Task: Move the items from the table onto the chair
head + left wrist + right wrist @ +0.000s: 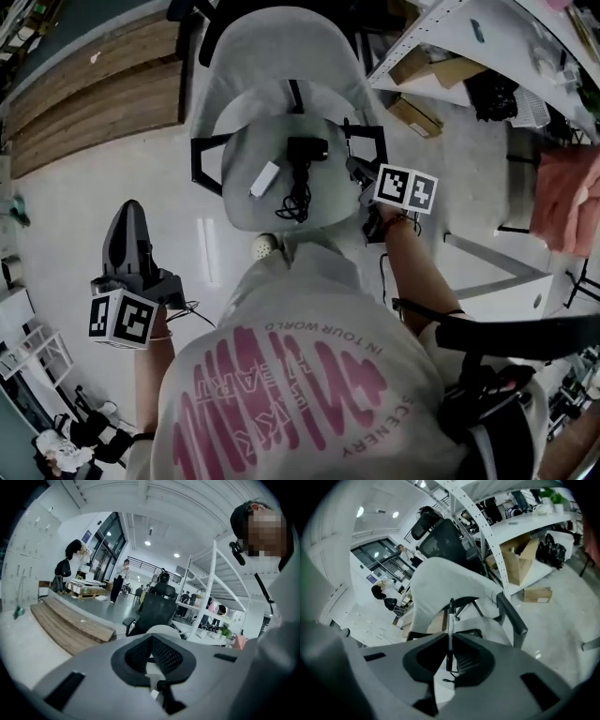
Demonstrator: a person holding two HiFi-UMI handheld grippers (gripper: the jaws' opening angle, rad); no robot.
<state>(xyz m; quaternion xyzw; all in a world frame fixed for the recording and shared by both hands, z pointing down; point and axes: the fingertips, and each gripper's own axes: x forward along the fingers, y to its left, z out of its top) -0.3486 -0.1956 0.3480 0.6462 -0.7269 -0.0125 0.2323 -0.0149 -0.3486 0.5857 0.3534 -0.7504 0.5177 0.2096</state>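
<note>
- My right tool [450,637] is clenched on a pen [450,616], gripped partway along its barrel, above the right edge of the chair [234,192] seat.
- The pen looks light, stiff and slick. I judge it could pivot or roll, so a mid-barrel hold suits it.
- My left tool [128,225] is closed and empty, well left of the chair.

On my head view, pink print sits upside down on the person's white shirt [309,375]: "IN TOUR WORLD" and, along one side, "SCENERY"; the lettering inside the big pink design I can't read. The left gripper's cube [122,319] and the right gripper's cube [406,187] bear black-and-white square markers, no letters.
</note>
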